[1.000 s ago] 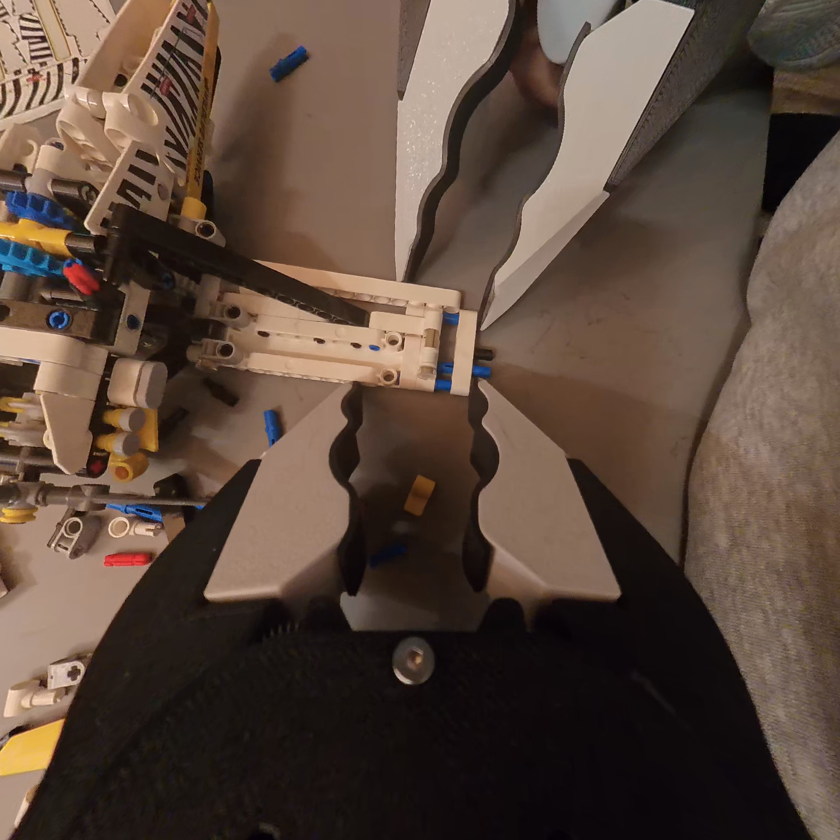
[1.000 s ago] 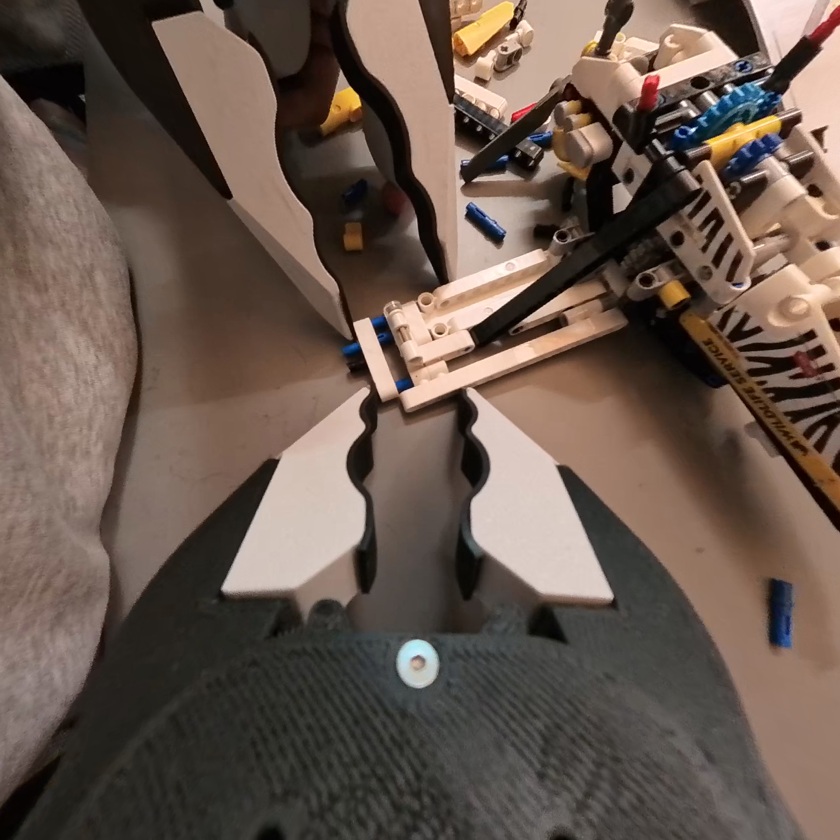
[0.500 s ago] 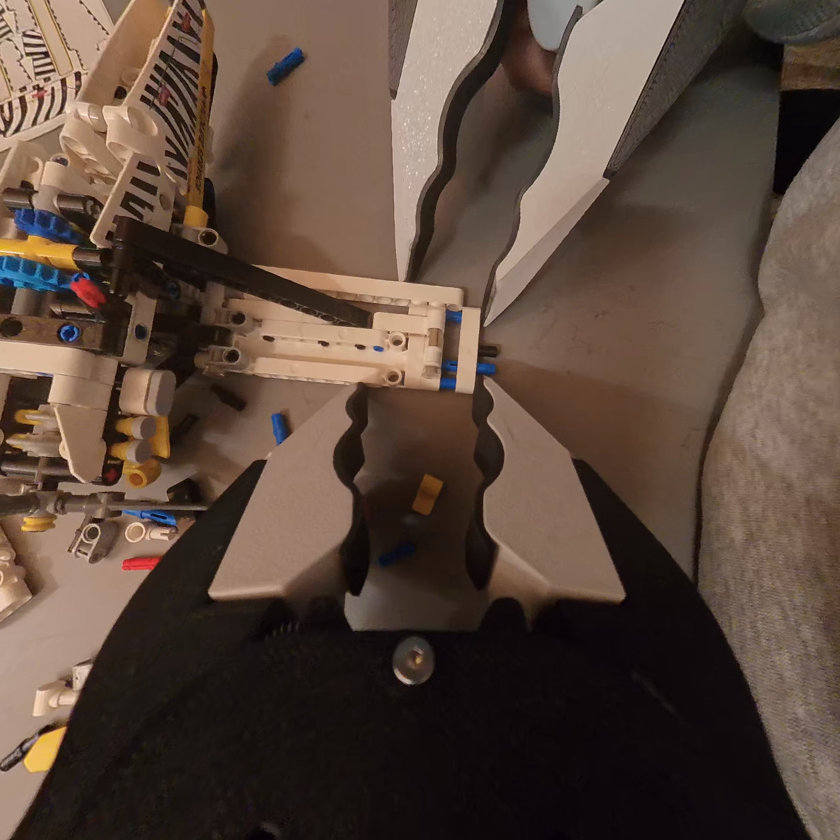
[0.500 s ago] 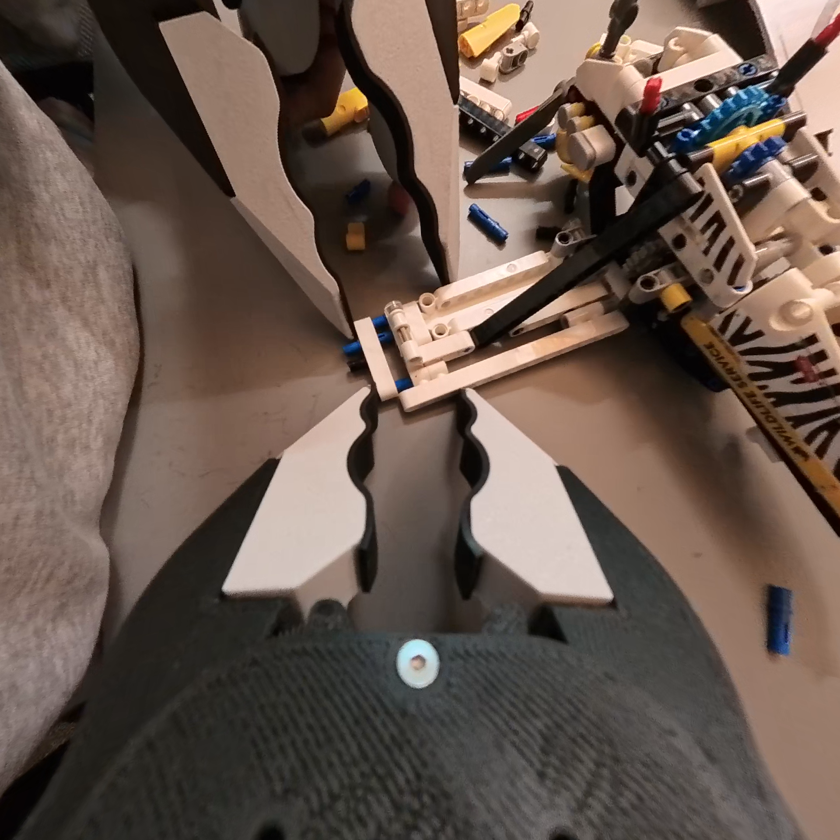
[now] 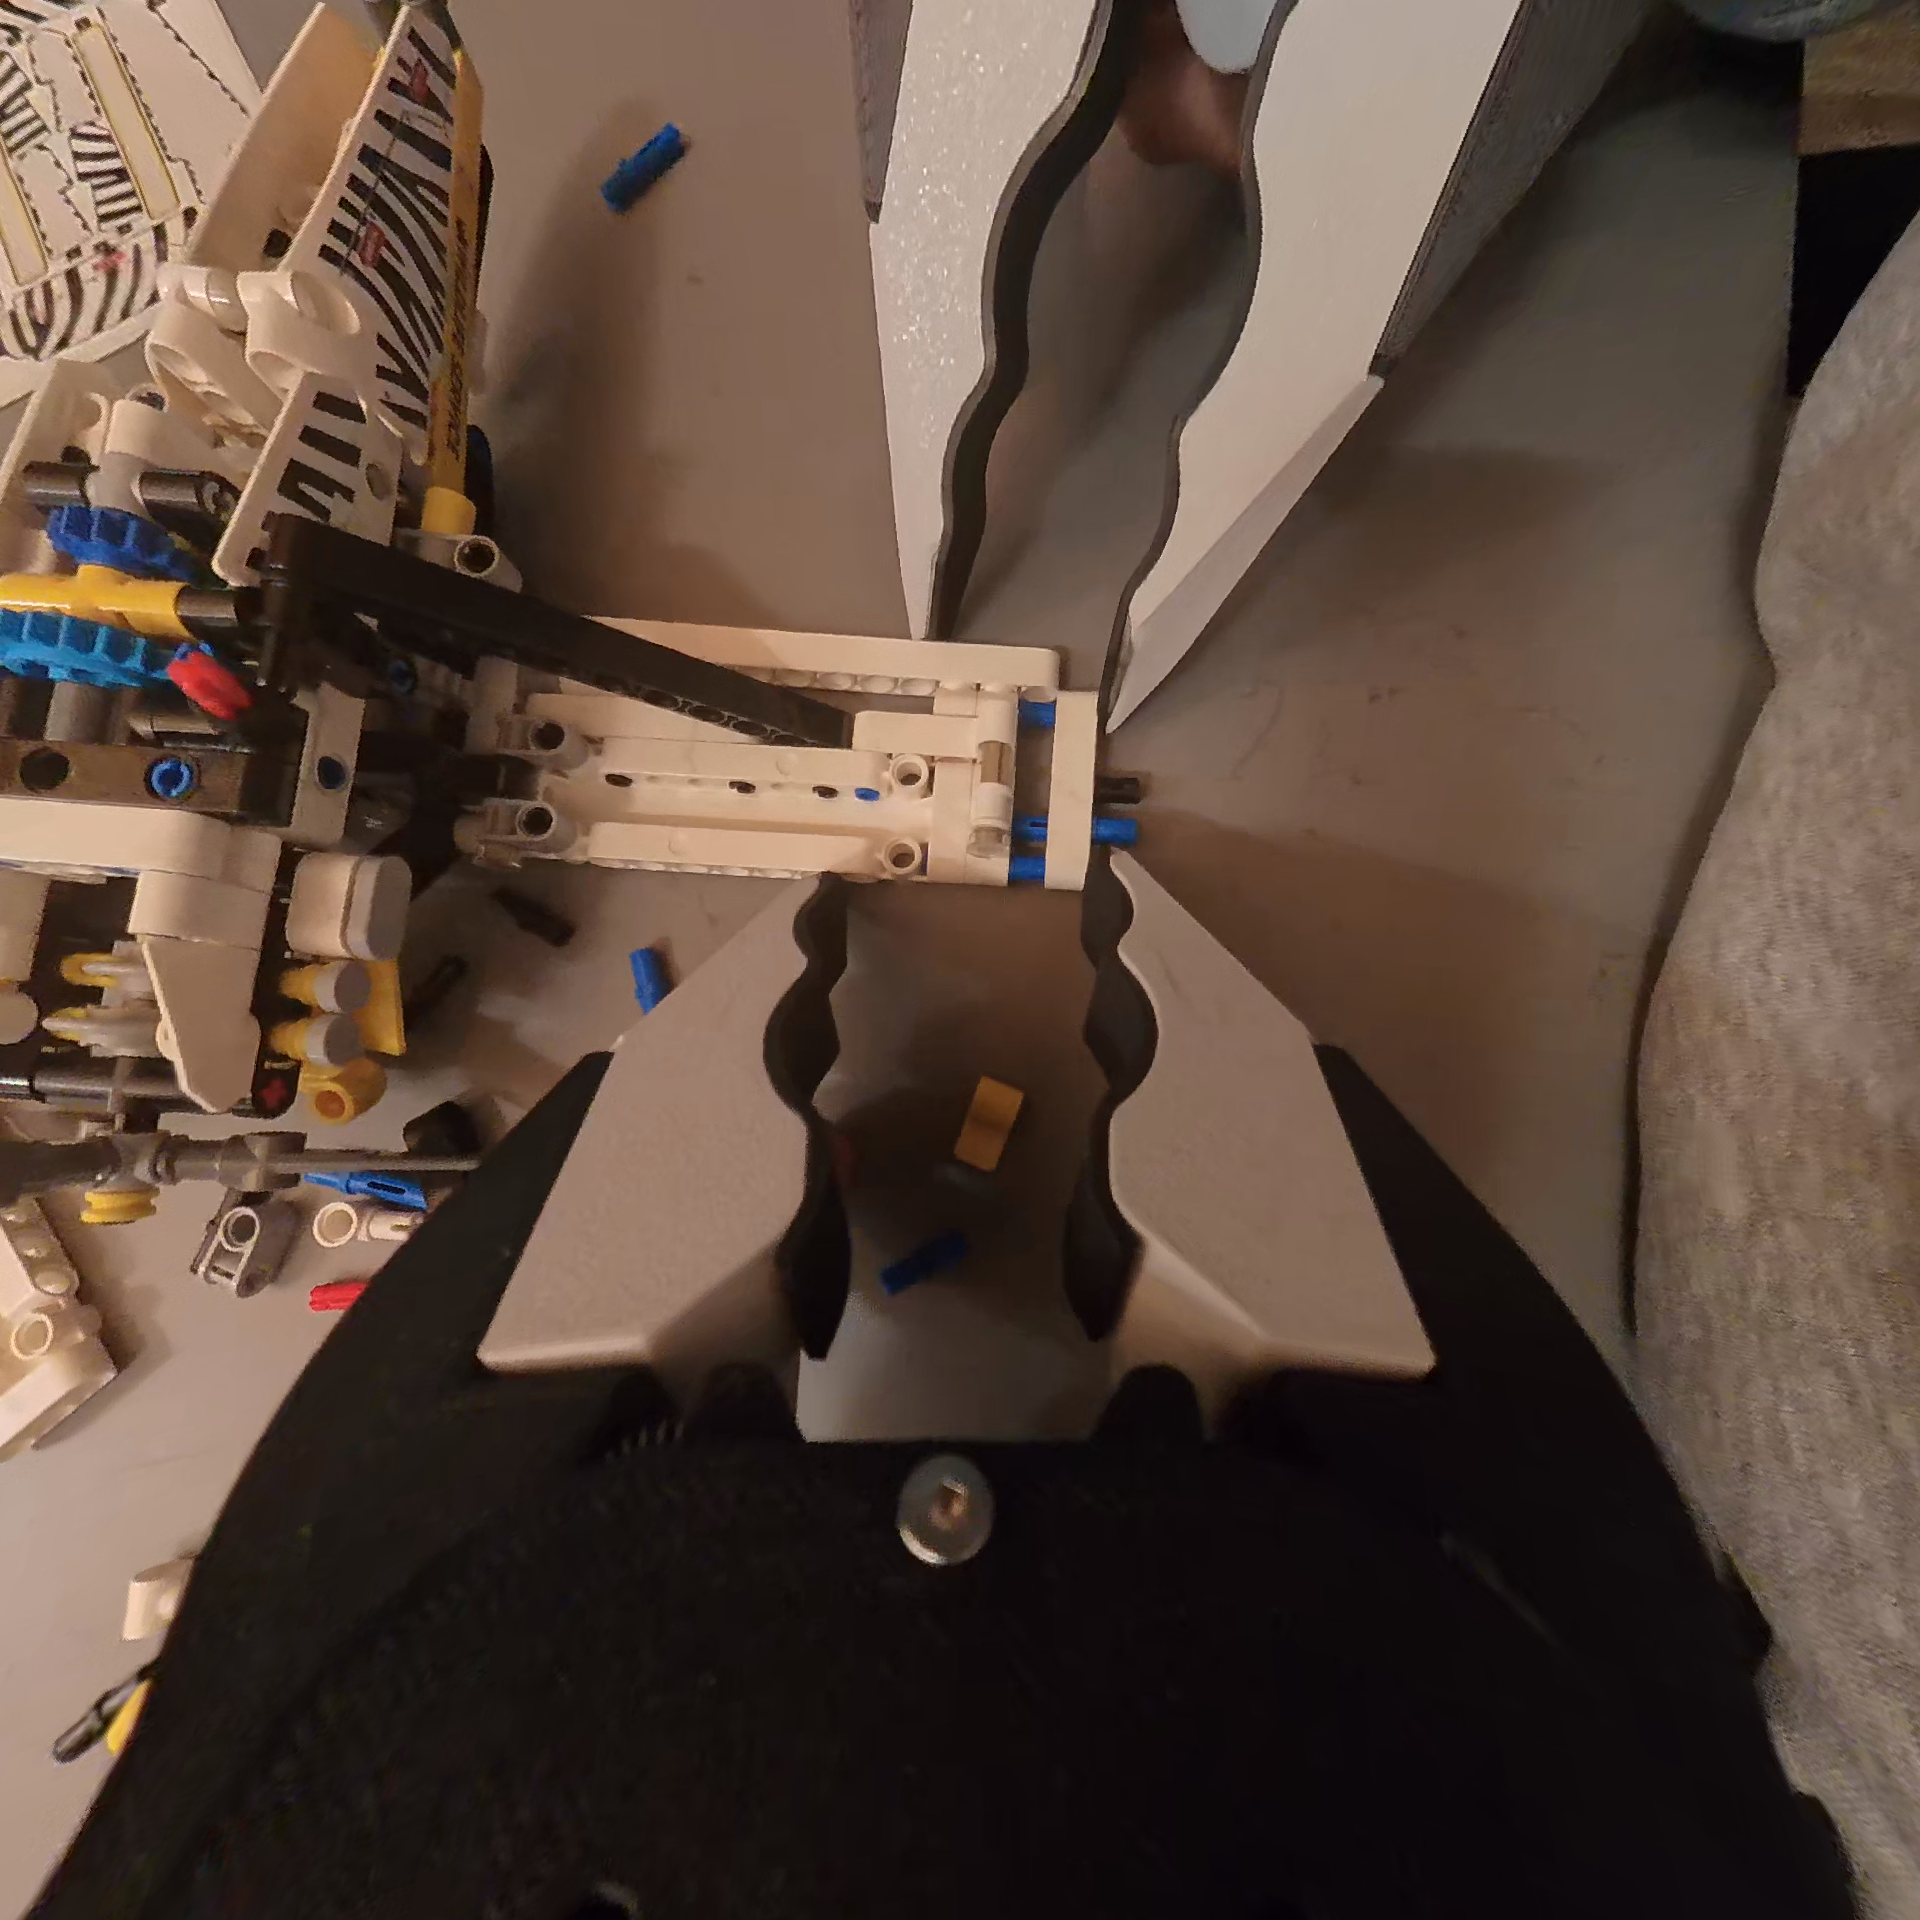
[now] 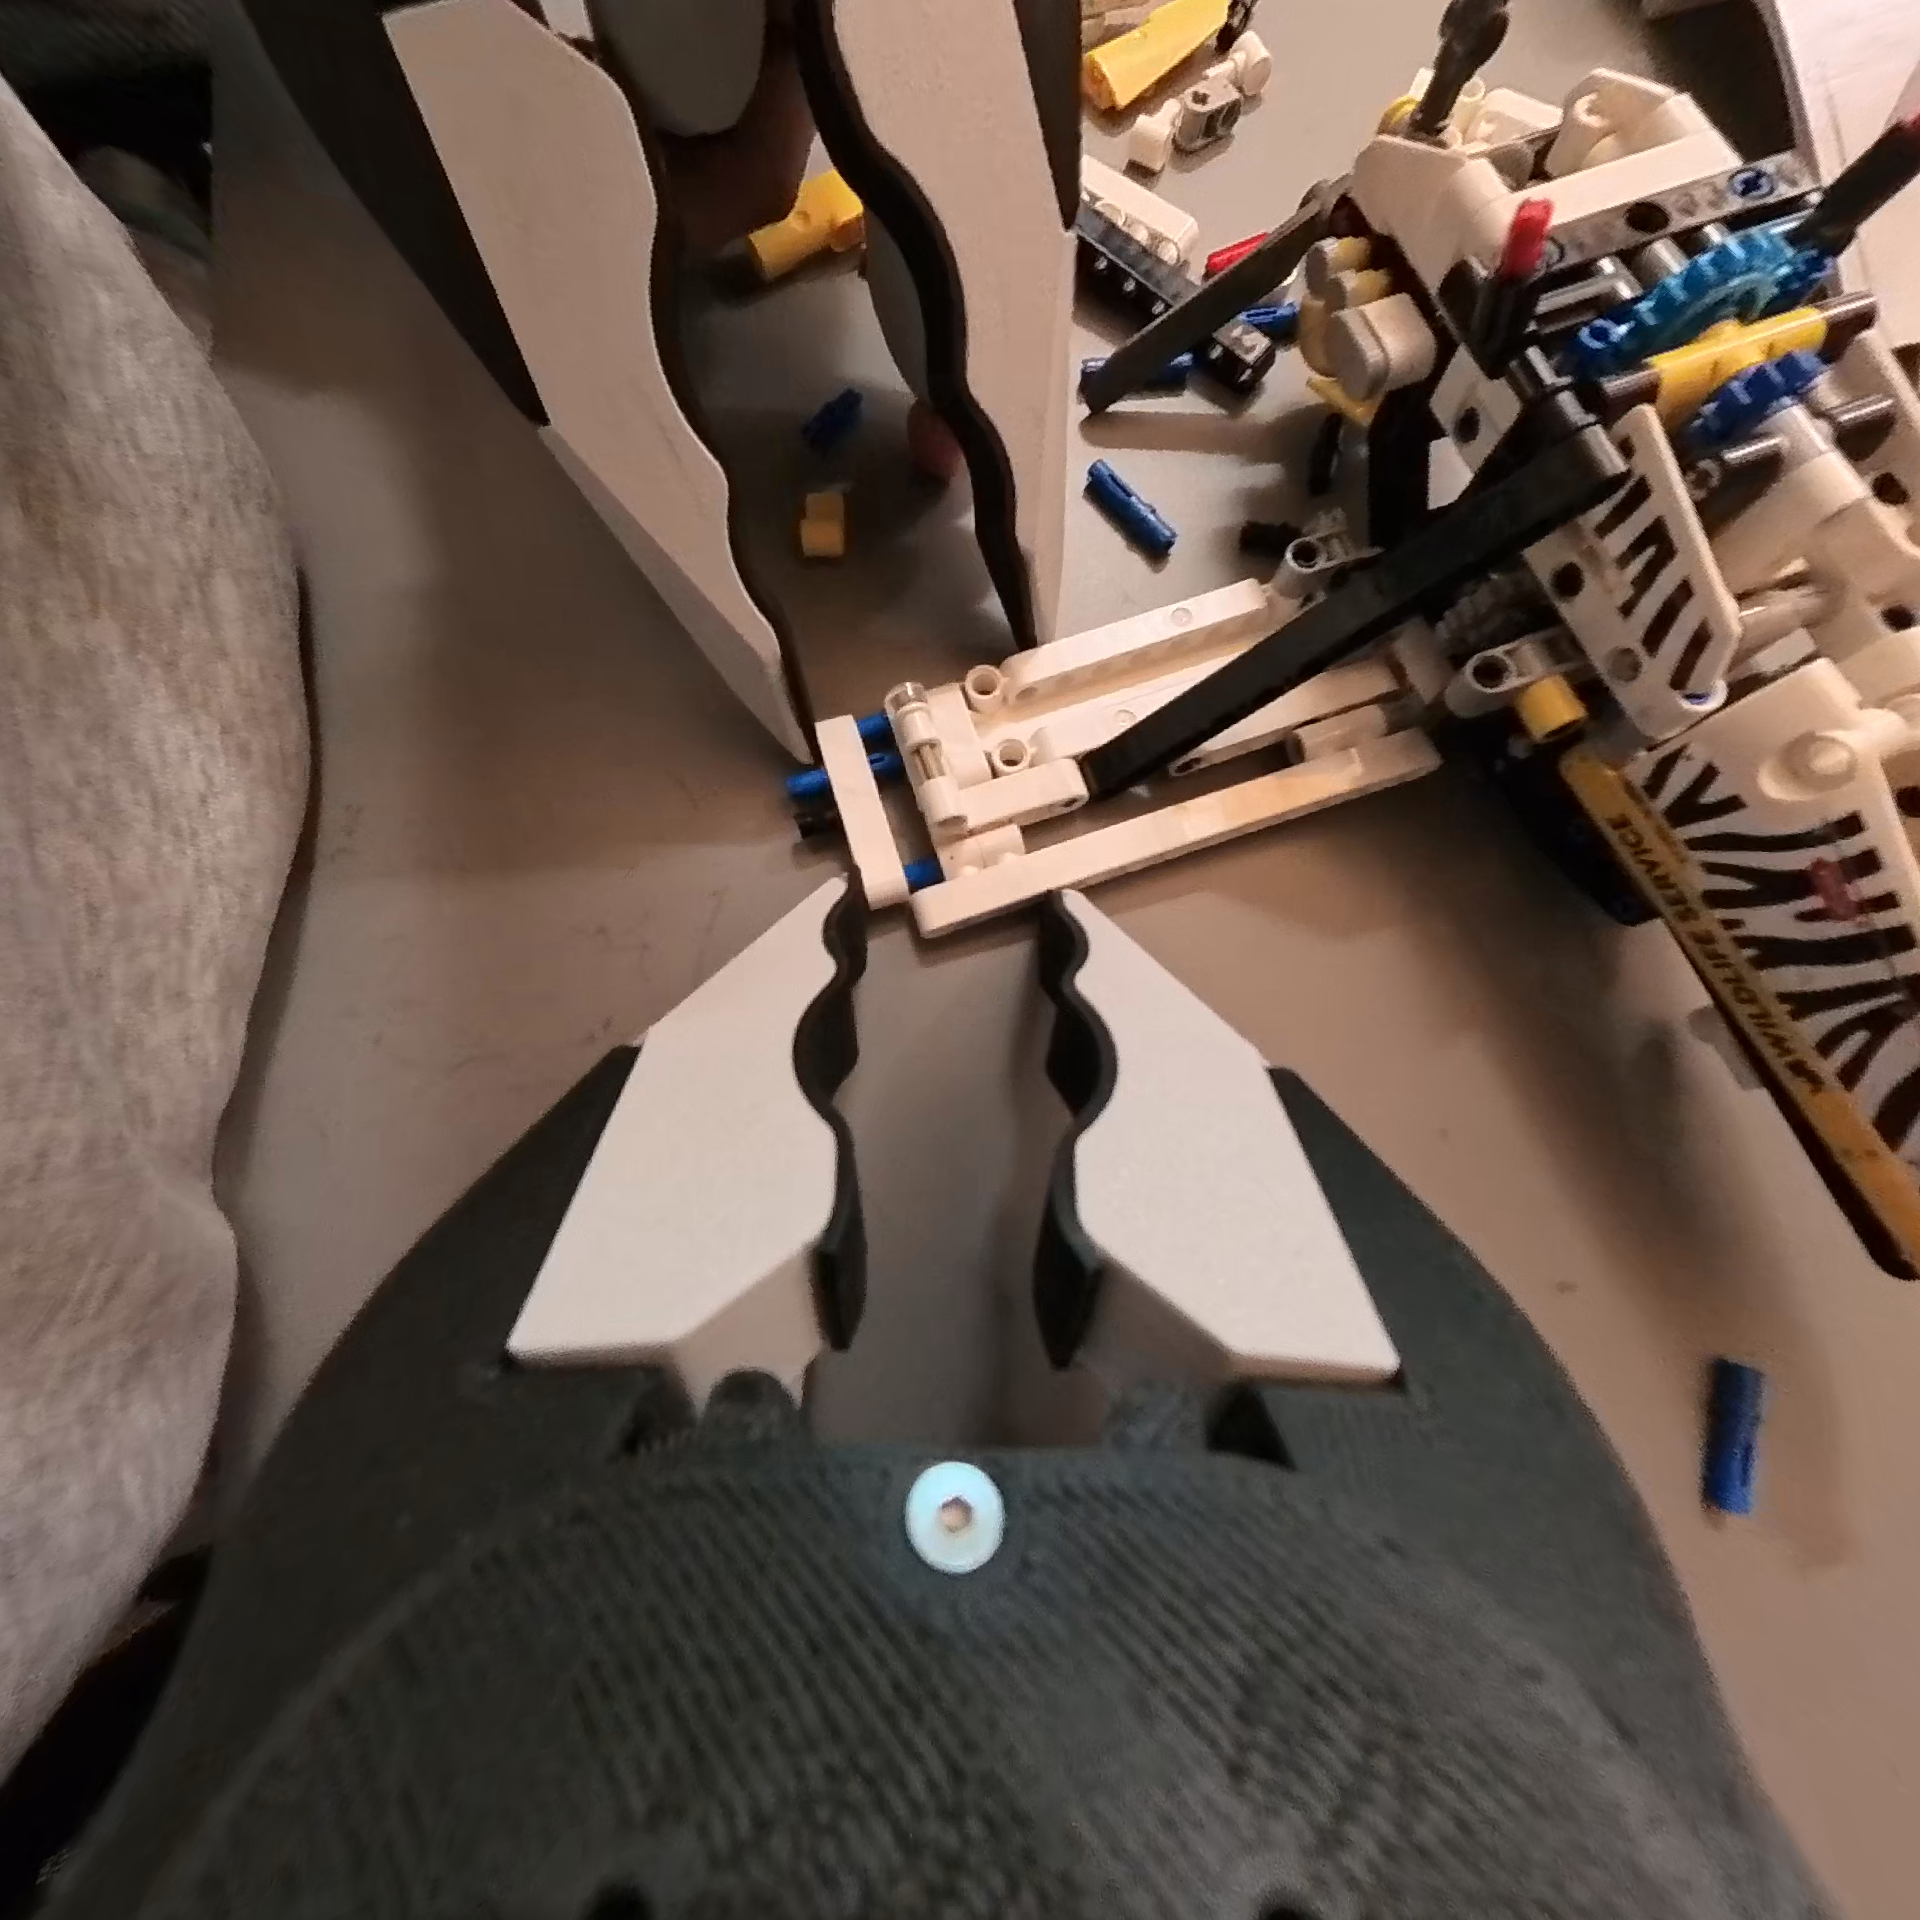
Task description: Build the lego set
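Note:
The lego model (image 5: 208, 727) is a white, black and zebra-striped build lying on the grey table; it also shows in the right wrist view (image 6: 1558, 364). A white beam frame (image 5: 790, 821) with a black beam (image 5: 582, 644) across it sticks out from it and ends in a white crosspiece (image 5: 1070, 790) with blue pins. My left gripper (image 5: 961, 894) is open, with its tips at the near side of that end. My right gripper (image 6: 951, 909) is open, with its tips at the opposite side of the crosspiece (image 6: 868, 821). Neither holds anything.
A small yellow piece (image 5: 987, 1117) and a blue pin (image 5: 920, 1247) lie on the table between my left fingers. More loose pins and parts lie near the model, and one blue pin (image 6: 1733, 1449) lies apart. Grey fabric (image 5: 1766, 1039) borders the table past the frame's end.
Almost nothing has changed. Both grippers stay open at the frame's end and the views shift only slightly.

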The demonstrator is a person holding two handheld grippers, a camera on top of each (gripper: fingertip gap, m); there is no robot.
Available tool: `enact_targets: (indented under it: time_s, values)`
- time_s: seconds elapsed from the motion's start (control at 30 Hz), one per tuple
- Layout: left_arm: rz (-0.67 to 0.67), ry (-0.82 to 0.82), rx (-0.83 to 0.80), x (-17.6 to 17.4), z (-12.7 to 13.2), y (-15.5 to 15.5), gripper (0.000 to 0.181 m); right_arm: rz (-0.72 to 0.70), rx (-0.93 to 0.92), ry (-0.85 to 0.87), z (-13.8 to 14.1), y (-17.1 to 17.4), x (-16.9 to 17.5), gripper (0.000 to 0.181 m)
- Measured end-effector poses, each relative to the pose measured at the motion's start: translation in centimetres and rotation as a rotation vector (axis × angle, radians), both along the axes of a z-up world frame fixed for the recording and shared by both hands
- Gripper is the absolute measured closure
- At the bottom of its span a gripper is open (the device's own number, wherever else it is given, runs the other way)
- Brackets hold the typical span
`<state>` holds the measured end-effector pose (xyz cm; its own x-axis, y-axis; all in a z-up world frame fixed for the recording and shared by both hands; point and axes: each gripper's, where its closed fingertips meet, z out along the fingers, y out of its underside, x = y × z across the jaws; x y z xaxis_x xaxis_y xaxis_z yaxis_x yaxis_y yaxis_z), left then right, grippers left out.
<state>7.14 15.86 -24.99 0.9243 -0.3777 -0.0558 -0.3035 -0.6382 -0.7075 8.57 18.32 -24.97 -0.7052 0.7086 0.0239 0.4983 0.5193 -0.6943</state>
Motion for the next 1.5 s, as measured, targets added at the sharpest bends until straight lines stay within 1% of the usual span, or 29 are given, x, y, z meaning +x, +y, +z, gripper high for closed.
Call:
enact_targets:
  time_s: [0.13,0.33,0.7,0.83,1.07,1.17,1.2,1.23,1.27,1.3,1.37,1.43,1.5]
  values:
    - [0.001,0.002,-0.008,-0.06,-0.01,-0.01,0.134,-0.003,0.038,0.029,0.02,-0.05,0.05,0.149]
    - [-0.005,0.005,-0.013,-0.04,-0.02,-0.02,0.134,-0.027,-0.005,0.037,-0.02,0.01,-0.07,0.148]
    - [0.012,-0.004,0.003,-0.02,-0.07,0.00,0.134,-0.024,-0.048,0.061,-0.01,-0.02,-0.22,0.147]
    - [0.010,-0.002,0.005,-0.03,-0.05,-0.04,0.134,-0.018,-0.045,0.036,-0.02,-0.01,-0.26,0.147]
    - [0.016,-0.030,-0.001,-0.05,0.04,-0.13,0.134,-0.041,-0.192,-0.053,0.36,-0.04,-0.14,0.147]
    - [0.019,-0.020,0.000,-0.04,0.02,-0.14,0.134,-0.028,-0.208,-0.064,0.36,0.02,-0.14,0.148]
    - [0.002,-0.022,-0.003,0.23,0.05,-0.24,0.141,-0.029,-0.207,-0.067,0.33,0.07,-0.17,0.148]
    - [0.012,-0.003,0.003,0.16,0.06,-0.19,0.150,-0.038,-0.198,-0.065,0.29,0.25,-0.35,0.149]
    - [0.011,0.017,0.021,0.37,0.16,-0.14,0.169,-0.056,-0.182,-0.057,0.23,0.57,-0.65,0.149]
    - [0.038,0.076,0.040,-0.09,0.06,0.06,0.176,-0.062,-0.165,-0.053,0.17,0.78,-0.81,0.152]
    - [0.038,0.151,0.053,-0.33,-0.08,-0.03,0.175,-0.043,-0.161,-0.063,0.13,0.62,-0.67,0.164]
    - [0.047,0.128,0.036,-0.34,-0.06,-0.10,0.173,-0.037,-0.181,-0.081,0.16,0.21,-0.54,0.164]
    - [0.053,0.097,0.018,-0.51,-0.01,-0.30,0.164,-0.028,-0.184,-0.102,0.19,0.04,-0.25,0.161]
